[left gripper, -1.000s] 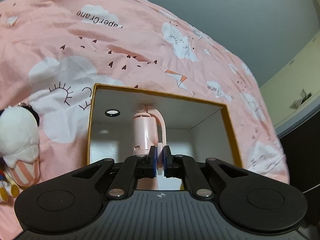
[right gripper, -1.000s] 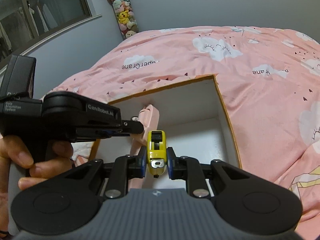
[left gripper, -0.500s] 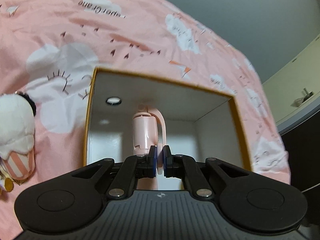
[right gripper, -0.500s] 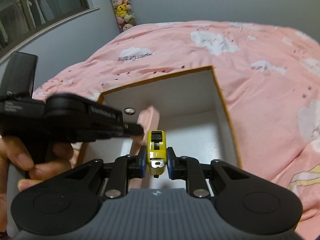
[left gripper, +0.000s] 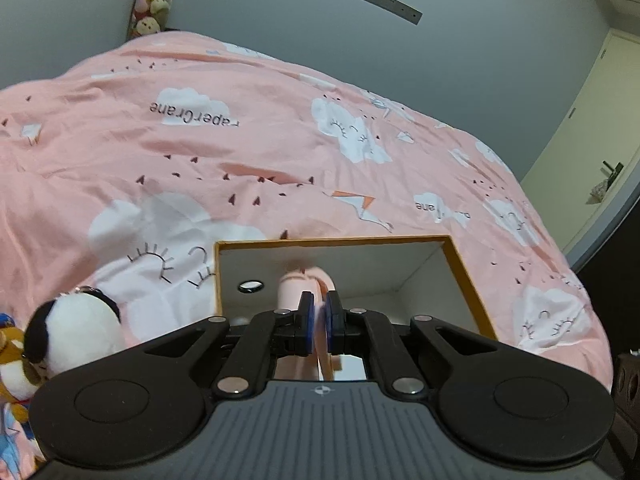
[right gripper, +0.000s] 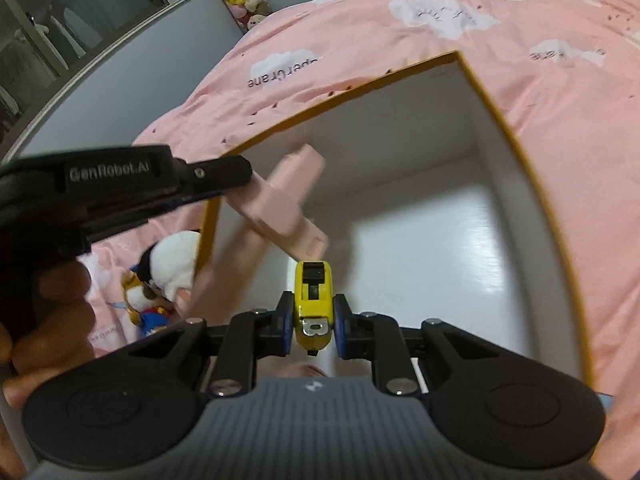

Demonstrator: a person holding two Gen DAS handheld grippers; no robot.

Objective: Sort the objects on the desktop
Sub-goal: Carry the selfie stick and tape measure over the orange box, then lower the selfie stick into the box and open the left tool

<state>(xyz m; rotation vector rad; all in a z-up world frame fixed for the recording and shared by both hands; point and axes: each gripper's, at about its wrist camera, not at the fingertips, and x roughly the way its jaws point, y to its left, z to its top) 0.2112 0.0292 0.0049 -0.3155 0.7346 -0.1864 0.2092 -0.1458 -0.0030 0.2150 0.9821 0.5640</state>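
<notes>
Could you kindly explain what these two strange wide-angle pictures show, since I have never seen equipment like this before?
A person holds a hand-held two-finger gripper in each hand, and each carries a fisheye camera looking along its fingers. The left gripper is shut on a pink object, seen side-on in the right view. The right gripper is shut on a small yellow tape measure. Both hover over an open white box with an orange rim, resting on a pink cloud-print bedspread. Plush toys lie beside the box.

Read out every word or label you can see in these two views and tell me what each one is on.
"GenRobot.AI": on the left gripper, seen from the right wrist.
"PaperCrane", upside down, first letter cut off: on the bedspread.
"ane", a partly hidden repeat: on the bedspread further right.
Nothing legible on the tape measure.
</notes>
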